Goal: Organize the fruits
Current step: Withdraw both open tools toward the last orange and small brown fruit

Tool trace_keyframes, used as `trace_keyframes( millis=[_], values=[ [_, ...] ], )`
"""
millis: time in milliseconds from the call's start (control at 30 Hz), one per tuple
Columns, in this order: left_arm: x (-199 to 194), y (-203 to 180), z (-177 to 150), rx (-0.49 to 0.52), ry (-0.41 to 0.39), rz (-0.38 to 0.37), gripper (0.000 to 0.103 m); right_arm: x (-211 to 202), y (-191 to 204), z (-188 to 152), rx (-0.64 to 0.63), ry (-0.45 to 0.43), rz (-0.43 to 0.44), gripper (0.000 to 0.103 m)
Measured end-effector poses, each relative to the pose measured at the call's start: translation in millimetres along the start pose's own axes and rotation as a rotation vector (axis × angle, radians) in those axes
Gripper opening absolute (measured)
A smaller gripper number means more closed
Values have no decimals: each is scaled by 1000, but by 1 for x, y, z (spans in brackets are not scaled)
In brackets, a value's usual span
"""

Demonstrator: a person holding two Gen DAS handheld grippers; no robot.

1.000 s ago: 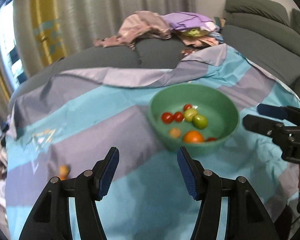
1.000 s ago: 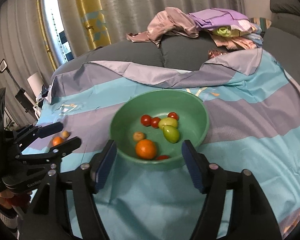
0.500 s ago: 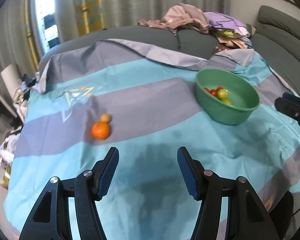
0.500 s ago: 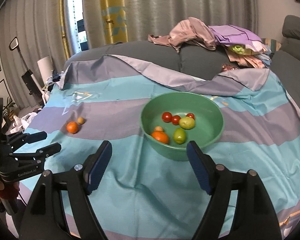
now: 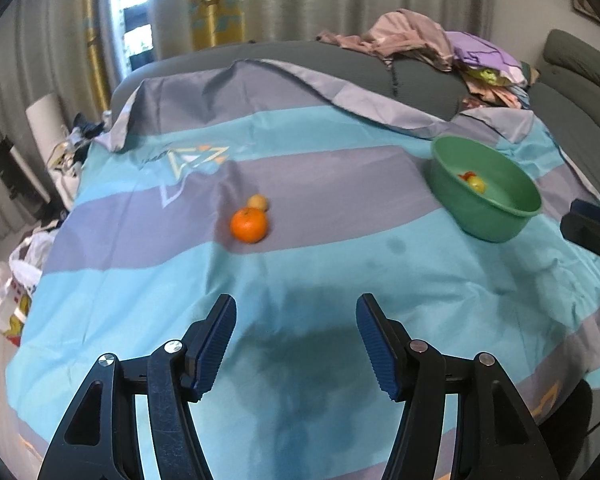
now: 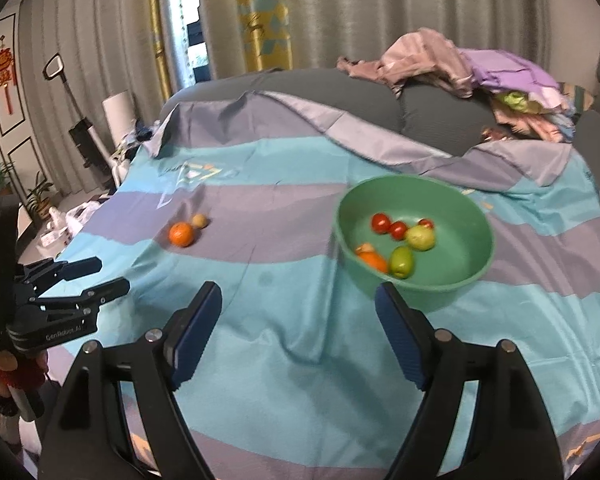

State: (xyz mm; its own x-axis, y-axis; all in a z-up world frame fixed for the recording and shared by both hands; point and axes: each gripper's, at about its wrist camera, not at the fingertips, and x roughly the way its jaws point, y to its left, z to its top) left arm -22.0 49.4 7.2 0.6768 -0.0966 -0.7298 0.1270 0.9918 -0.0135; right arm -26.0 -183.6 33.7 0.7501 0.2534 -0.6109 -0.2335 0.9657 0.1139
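Observation:
An orange [image 5: 249, 224] and a small tan fruit [image 5: 257, 202] lie touching on the striped cloth, left of a green bowl [image 5: 496, 216]. In the right wrist view the bowl [image 6: 452, 288] holds several fruits: red tomatoes [image 6: 381, 222], a yellow-green fruit [image 6: 420, 237], a green fruit [image 6: 401, 261] and an orange one [image 6: 372, 261]. My left gripper [image 5: 296, 340] is open and empty, well short of the orange. My right gripper [image 6: 298, 332] is open and empty, near the bowl's front. The left gripper also shows in the right wrist view [image 6: 96, 276].
The blue and purple cloth [image 5: 340, 272] covers a grey sofa. A pile of clothes [image 6: 460, 68] lies at the back right. Bags and clutter [image 5: 12, 280] sit on the floor to the left. Curtains hang behind.
Both grippers have pulled back from the bowl. The left view has swung left, so the orange and tan fruit are now ahead of it. Both stay open.

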Motion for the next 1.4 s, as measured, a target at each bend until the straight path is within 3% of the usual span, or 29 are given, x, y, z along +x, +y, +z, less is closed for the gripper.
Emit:
trace_keyframes(
  millis=[267,500,1233,1400],
  values=[
    [6,27,-9,-65,16,24,62,31,26,-7,1,88,110,81],
    [12,35,-11,-66,18,24,62,49,43,-2,-16,120,149,81],
    [30,51,-1,-62,0,8,62,88,68,16,-59,169,177,81],
    [40,56,2,-69,8,-26,62,99,72,19,-69,184,180,81]
  ],
)
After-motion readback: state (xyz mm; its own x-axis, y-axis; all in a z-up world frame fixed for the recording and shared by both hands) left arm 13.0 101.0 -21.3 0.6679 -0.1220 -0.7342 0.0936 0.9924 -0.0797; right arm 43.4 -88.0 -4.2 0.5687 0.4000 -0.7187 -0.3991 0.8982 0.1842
